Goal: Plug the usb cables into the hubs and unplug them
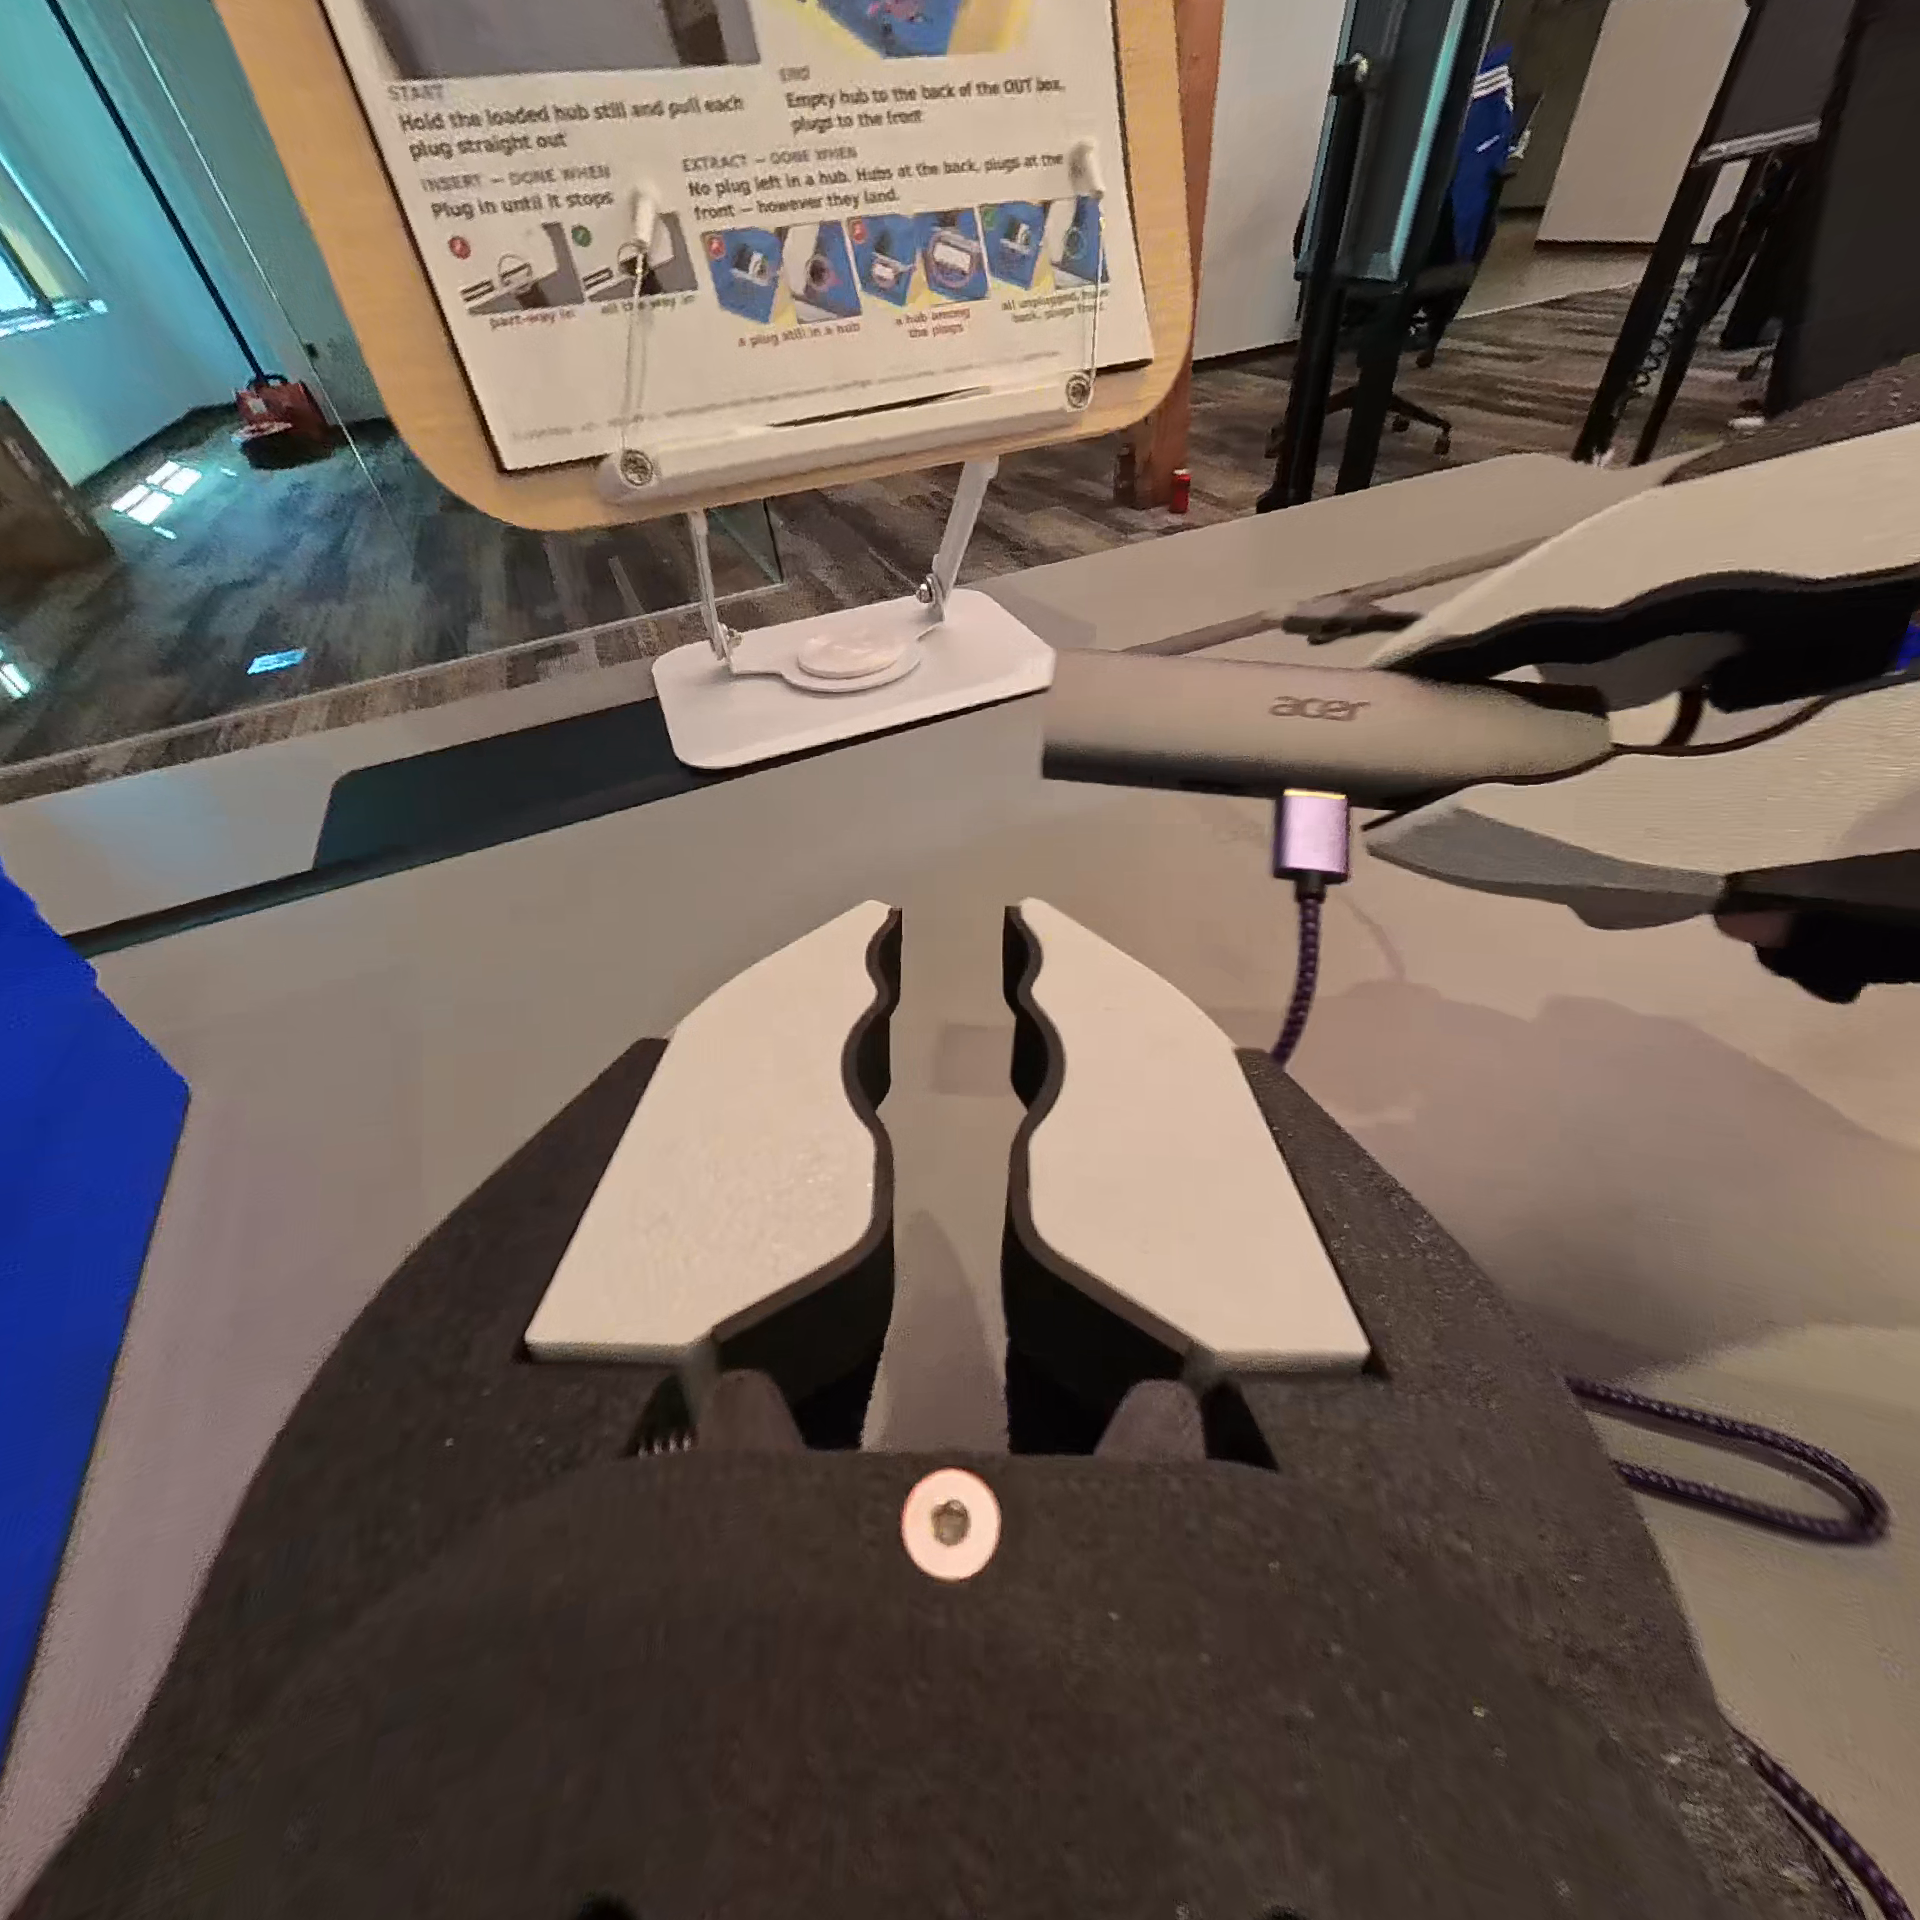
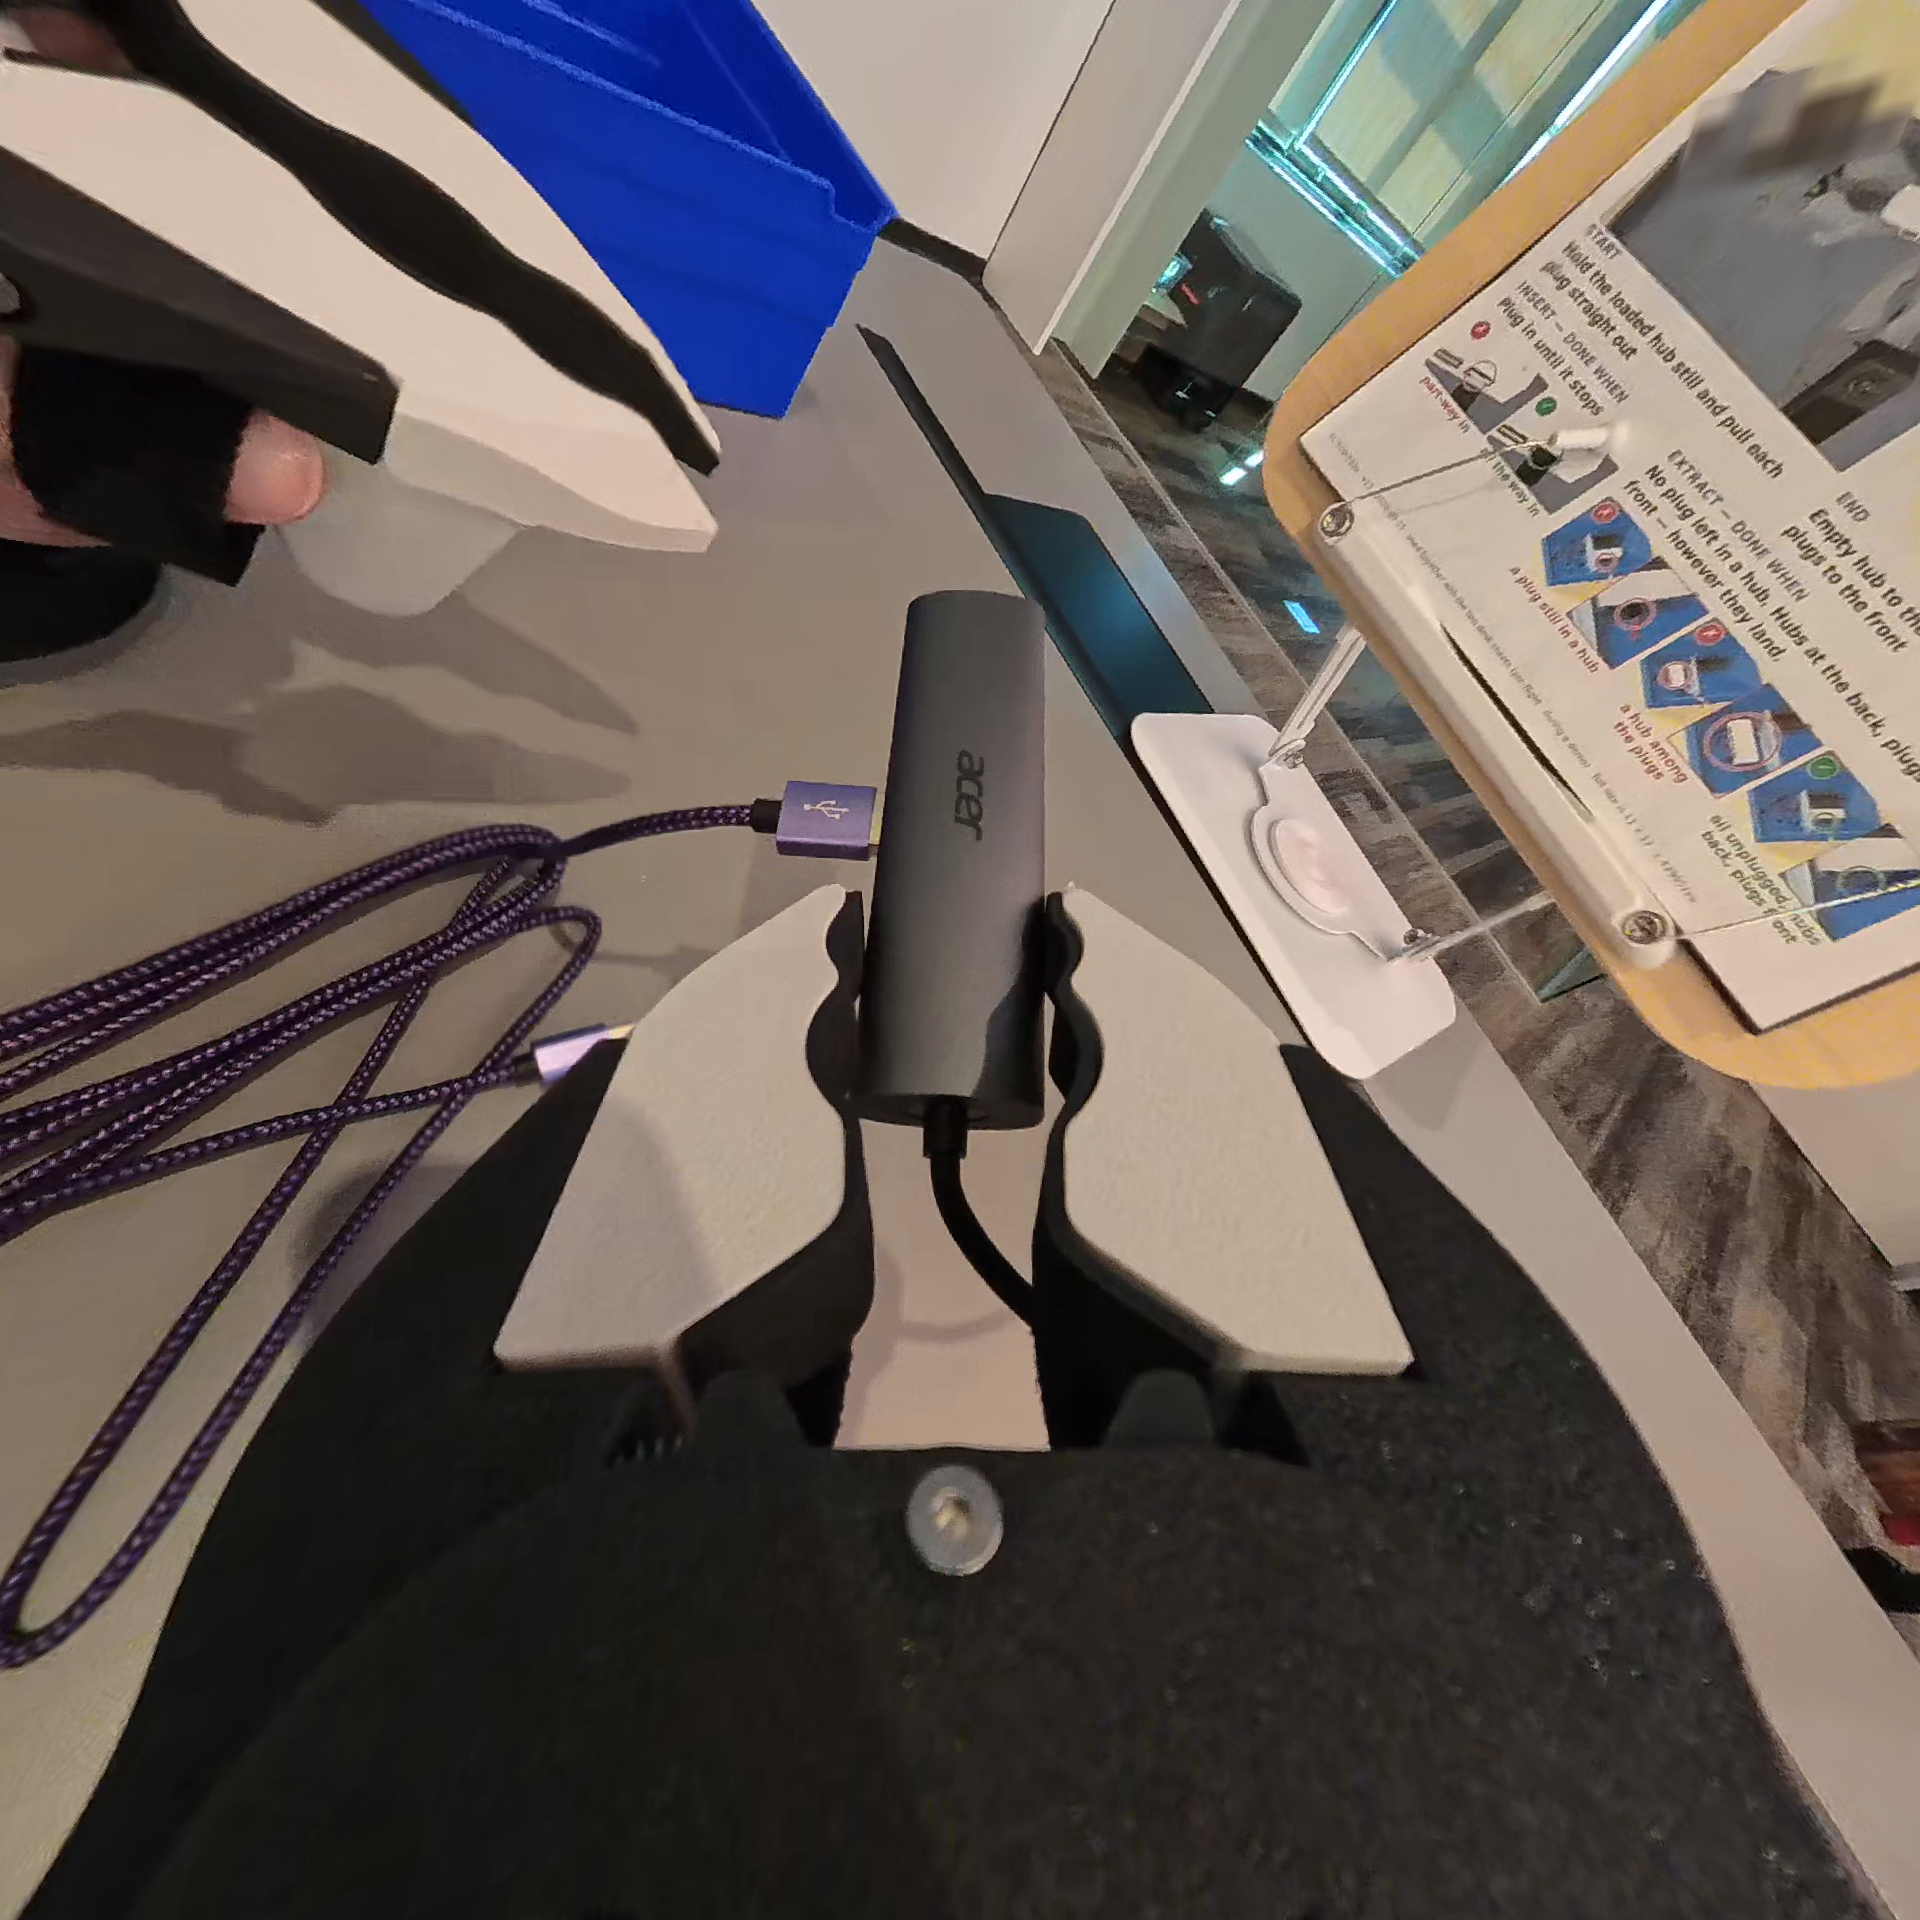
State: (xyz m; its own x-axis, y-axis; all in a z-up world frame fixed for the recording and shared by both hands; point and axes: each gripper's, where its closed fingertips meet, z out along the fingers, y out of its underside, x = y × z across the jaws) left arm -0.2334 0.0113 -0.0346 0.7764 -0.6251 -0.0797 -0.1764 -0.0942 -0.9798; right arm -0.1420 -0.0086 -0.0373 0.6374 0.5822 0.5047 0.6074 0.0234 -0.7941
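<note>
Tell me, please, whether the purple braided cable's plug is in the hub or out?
In: the purple metal plug sits against the dark grey bar-shaped hub's side, held by the right tool. Full seating: cannot tell.

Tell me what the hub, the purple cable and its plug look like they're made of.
Hub: probably anodised aluminium or painted plastic; smooth matte dark grey with a soft sheen. Purple cable: braided fabric sleeve, with a visible woven criss-cross pattern. Its plug: likely metal shell, with a satin purple finish and crisp edges. Right gripper fingers clamp the hub.

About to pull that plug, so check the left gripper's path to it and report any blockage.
Nothing visible blocks it. The left gripper, jaws empty and apart, faces bare table before the purple metal USB plug in the dark grey oblong hub.
</note>
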